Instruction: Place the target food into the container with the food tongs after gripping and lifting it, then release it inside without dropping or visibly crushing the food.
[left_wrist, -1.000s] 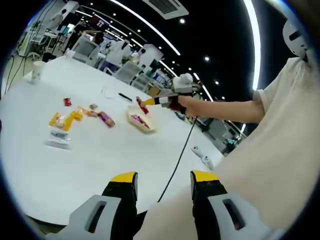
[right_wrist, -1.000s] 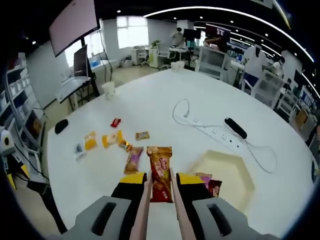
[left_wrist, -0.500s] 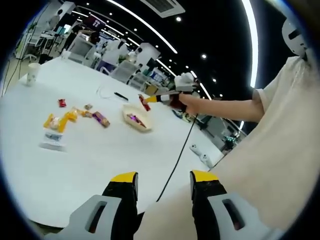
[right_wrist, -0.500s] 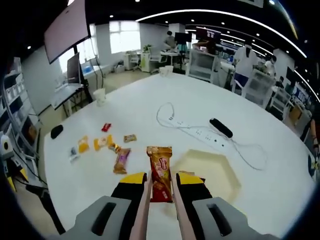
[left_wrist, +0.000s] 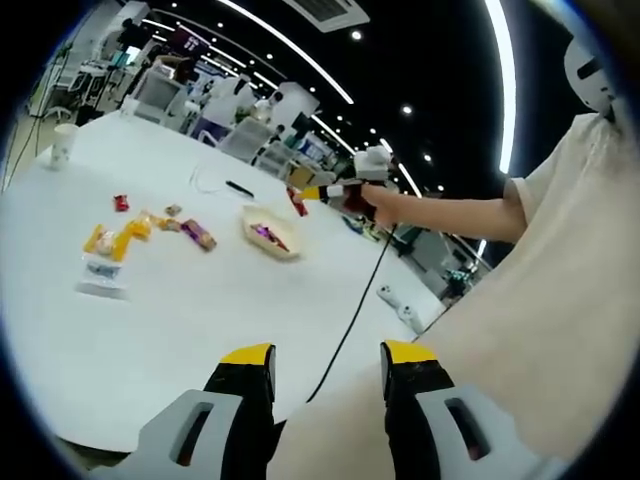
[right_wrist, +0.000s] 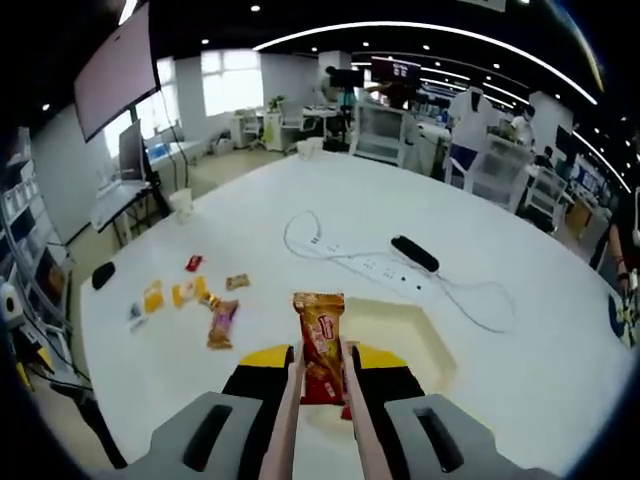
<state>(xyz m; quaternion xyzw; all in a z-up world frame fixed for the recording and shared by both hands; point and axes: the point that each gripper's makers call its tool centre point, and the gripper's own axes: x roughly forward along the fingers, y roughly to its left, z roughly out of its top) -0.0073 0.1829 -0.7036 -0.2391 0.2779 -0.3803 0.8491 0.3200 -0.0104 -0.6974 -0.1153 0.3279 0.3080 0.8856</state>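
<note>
In the right gripper view, the snack pack (right_wrist: 320, 345) sits between the food tongs (right_wrist: 318, 400), above the bench (right_wrist: 520, 400). The container (right_wrist: 400, 335) lies just behind it on the bench. Small snacks (right_wrist: 190, 300) lie to the left. A power strip (right_wrist: 355, 262) and a remote (right_wrist: 414, 253) lie farther back.

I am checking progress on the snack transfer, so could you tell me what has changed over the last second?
The right gripper, shut on tongs that clamp the snack packet, has carried it up and over the pale container. The packet has not been released. The left gripper stays open and low, and the loose snacks and power strip lie unmoved on the table.
</note>
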